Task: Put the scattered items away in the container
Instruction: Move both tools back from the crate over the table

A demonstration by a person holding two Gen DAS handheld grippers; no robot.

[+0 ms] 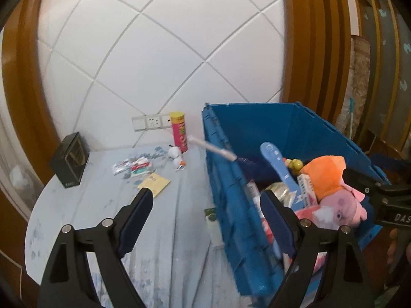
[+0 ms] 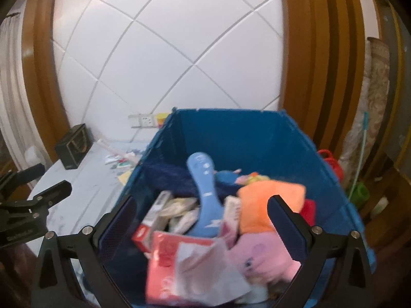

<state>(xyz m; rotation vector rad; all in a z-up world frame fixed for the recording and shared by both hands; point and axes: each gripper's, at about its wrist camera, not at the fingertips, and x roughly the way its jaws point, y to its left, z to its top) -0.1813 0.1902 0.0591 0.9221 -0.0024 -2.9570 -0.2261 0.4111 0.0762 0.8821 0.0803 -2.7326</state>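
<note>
The left gripper [image 1: 205,202] hung wide open and empty beside the blue container [image 1: 257,118]; left of it on the worktop [image 1: 102,205] stood a chip can [image 1: 179,131], probably light, stiff, best pinched mid-body

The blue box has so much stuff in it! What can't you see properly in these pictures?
- Bottom of the blue box: both views, toys and packets cover it.
- Small packets on the table: left view, too small and blurred to read.
- Carton beside the box: left view, box wall hides most.
- Red packet: right view, blurred.
</note>
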